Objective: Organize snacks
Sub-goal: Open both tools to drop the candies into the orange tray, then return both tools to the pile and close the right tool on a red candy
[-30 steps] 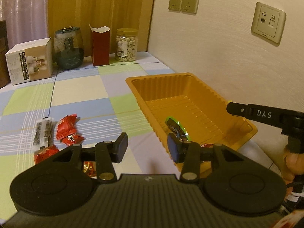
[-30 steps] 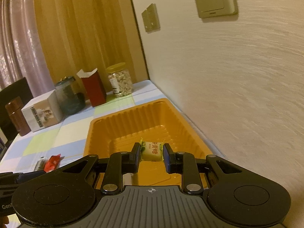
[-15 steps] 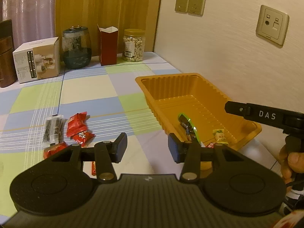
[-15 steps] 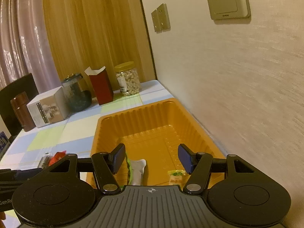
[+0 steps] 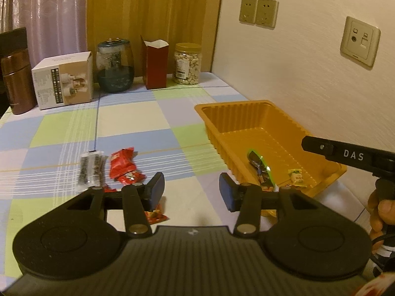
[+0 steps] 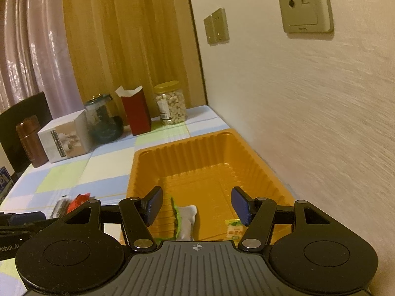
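Note:
An orange ribbed tray (image 5: 246, 113) stands against the wall. In it lie a green-edged snack bar (image 5: 260, 170) and a small yellow candy (image 5: 297, 177). My right gripper (image 6: 197, 204) hovers open over the tray's (image 6: 182, 143) near end. The snack bar (image 6: 186, 219) and the yellow candy (image 6: 233, 229) lie below it, untouched. My left gripper (image 5: 192, 188) is open and empty above the tablecloth, left of the tray. Red snack packets (image 5: 122, 165), a clear packet of dark pieces (image 5: 91, 170) and a small red candy (image 5: 155, 215) lie near its left finger.
Along the table's far edge stand a brown flask (image 5: 17, 74), a white box (image 5: 64, 81), a dark glass jar (image 5: 114, 69), an open red carton (image 5: 156, 64) and a jar of nuts (image 5: 187, 64). The wall runs close along the tray's right side. A hand (image 5: 377, 212) holds the right gripper.
The right gripper's jaws opened and let go of the yellow candy, which now lies on the tray floor. The left gripper drew back from the tray, bringing more of the table into view.

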`<state>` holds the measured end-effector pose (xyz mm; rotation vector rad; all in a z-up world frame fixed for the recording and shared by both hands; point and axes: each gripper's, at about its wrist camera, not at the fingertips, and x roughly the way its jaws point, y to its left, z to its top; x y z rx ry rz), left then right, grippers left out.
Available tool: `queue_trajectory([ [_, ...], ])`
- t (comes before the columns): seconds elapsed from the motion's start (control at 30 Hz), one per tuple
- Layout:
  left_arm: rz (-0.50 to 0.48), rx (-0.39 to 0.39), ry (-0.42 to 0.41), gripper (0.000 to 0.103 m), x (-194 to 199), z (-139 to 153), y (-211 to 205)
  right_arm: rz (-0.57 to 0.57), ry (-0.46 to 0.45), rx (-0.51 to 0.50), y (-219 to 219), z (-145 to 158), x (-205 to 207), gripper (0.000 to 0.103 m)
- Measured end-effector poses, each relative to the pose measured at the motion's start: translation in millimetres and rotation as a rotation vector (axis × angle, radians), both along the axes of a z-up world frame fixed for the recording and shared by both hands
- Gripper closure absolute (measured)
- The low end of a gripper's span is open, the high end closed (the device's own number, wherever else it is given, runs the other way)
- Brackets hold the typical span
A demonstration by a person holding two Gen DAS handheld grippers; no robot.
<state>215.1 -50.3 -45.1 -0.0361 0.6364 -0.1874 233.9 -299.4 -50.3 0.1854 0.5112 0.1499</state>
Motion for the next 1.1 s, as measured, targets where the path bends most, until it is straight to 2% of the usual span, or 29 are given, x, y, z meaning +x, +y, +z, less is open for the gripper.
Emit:
queue_trajectory([
  [0.57,0.068,0.046,-0.011,0.056,-17,3,55,0.103,-0.054,-0.026,51,9,-9,0.041],
  [0.9,0.100,0.087,0.011,0.056,-23,-11,93,0.227,-0.090,-0.050,97,11,-17,0.042],
  [1.1,0.109,0.093,0.033,0.056,-18,-23,111,0.295,-0.072,-0.071,124,1,-19,0.042],
])
